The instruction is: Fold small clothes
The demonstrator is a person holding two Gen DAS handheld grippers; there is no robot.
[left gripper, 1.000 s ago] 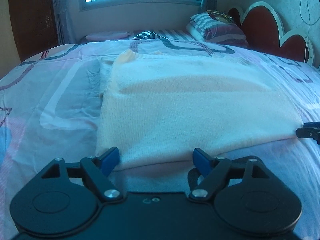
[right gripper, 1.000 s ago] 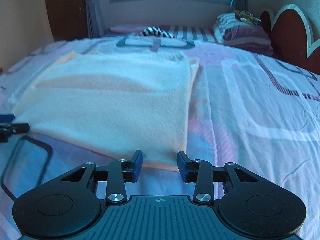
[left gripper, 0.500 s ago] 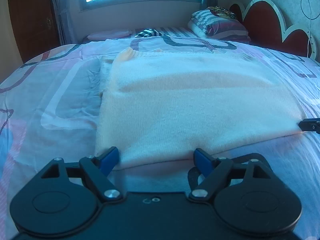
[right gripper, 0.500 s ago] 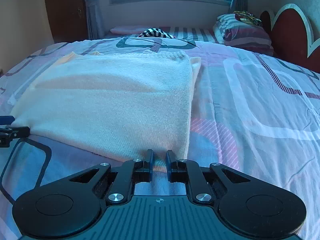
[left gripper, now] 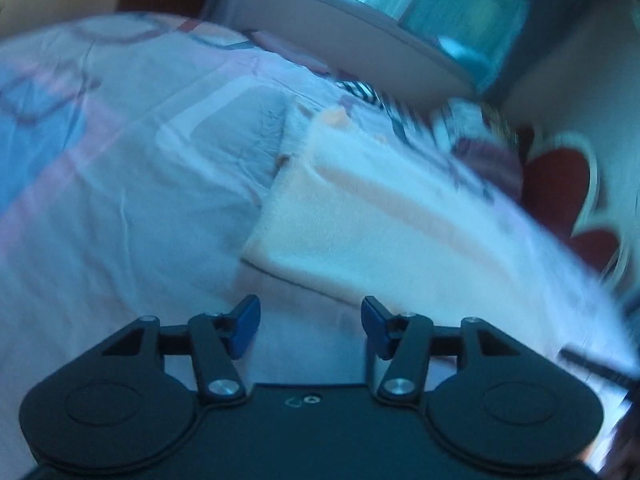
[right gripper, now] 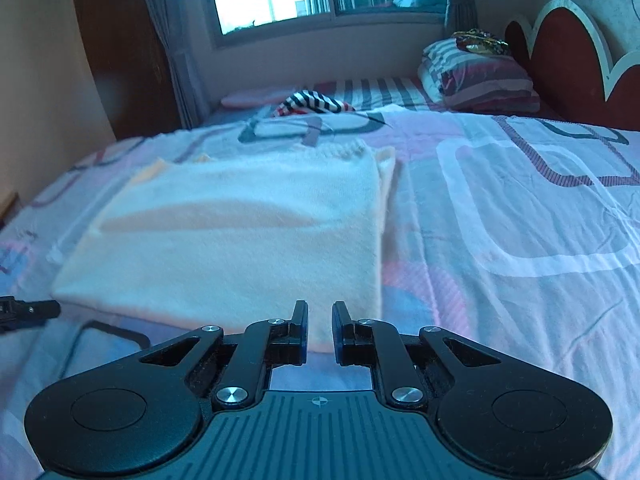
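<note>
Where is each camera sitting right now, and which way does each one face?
Left wrist: on the left claw, tilted and blurred, facing the cream sweater's near left corner; its own open blue fingers show.
Right wrist: on the right claw, level, facing the sweater's near right edge; its fingers show nearly closed, and the left claw's tip shows at left.
Shared: sweater, bedspread, window, red headboard.

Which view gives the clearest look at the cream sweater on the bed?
The right wrist view: the cream sweater is sharp and level there, with its whole folded outline lying flat on the bedspread. The left wrist view is tilted and motion-blurred, showing the sweater only as a smeared pale band.
</note>
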